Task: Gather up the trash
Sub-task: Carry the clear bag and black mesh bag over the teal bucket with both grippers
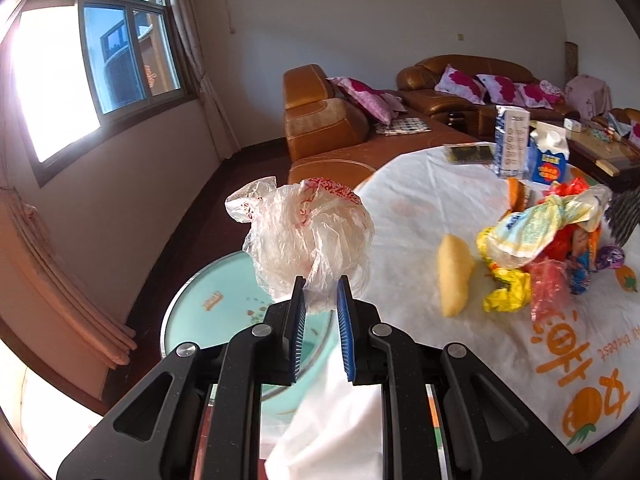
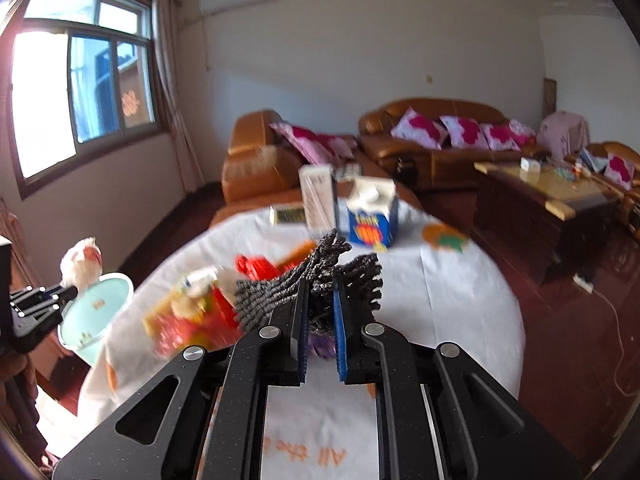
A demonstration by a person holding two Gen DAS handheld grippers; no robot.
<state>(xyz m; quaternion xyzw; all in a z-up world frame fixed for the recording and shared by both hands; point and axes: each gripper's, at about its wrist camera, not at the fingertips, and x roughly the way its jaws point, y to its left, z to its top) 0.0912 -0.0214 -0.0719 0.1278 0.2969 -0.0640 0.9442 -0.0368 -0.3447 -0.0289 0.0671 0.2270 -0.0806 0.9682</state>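
Left hand-held gripper [image 1: 321, 280] pinches plastic bag [image 1: 308, 236] (crumpled).

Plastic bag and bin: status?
Left gripper shut on plastic bag, above bin. Right gripper shut on black netting. Wrapper pile on table.

Matte black speckled left gripper [image 1: 321, 284] and right gripper [image 2: 321, 282], same build. Ribbed blue pads [image 1: 345, 332] on inner finger faces. Round silver screws [image 1: 187, 349] on angular linkage arms with slot-shaped cutouts.
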